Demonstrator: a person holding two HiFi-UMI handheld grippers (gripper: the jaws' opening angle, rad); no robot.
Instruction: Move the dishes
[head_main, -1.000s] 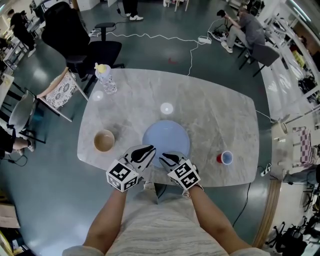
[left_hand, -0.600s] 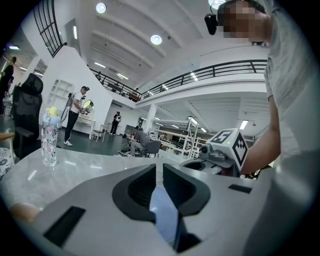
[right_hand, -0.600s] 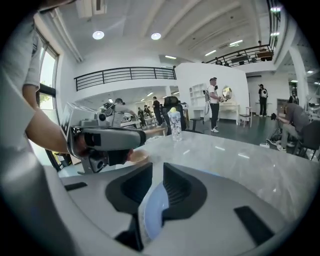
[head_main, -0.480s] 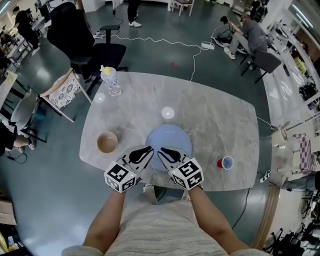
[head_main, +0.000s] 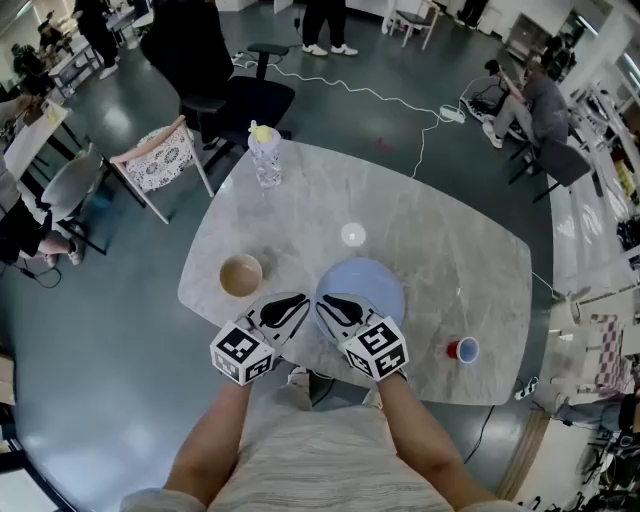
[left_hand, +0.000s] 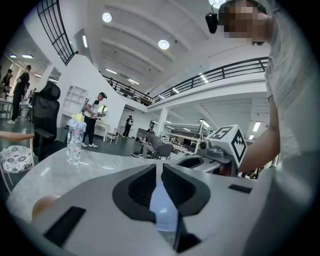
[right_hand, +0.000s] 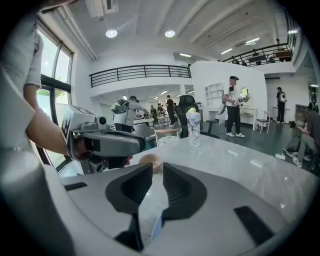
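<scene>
Head view swung since the earlier frame: table (head_main: 450, 255) and bottle (head_main: 264, 158) shifted right in frame, while both grippers held lower centre. Blue plate (head_main: 372, 285) sat mid-frame on the table's near side, with the bowl (head_main: 241, 275) to its left. Left gripper (head_main: 301, 299) jaws were narrowly apart, plate showing through the gap. Right gripper (head_main: 323, 303) jaws had just been closing but were apart, plate rim low between them.

Head view: near rim of blue plate (head_main: 368, 285) hidden under left hand-held gripper (head_main: 298, 300) & right hand-held gripper (head_main: 325, 302). Thru left's narrow jaw gap only a sliver of plate shows; touching or not, can't tell. Bowl (left_hand: 44, 206), left of it, mostly behind its body. Right's jaws, just been closing, show only plate's thin edge. White spot (head_main: 352, 235) beyond both: too small to ID.
</scene>
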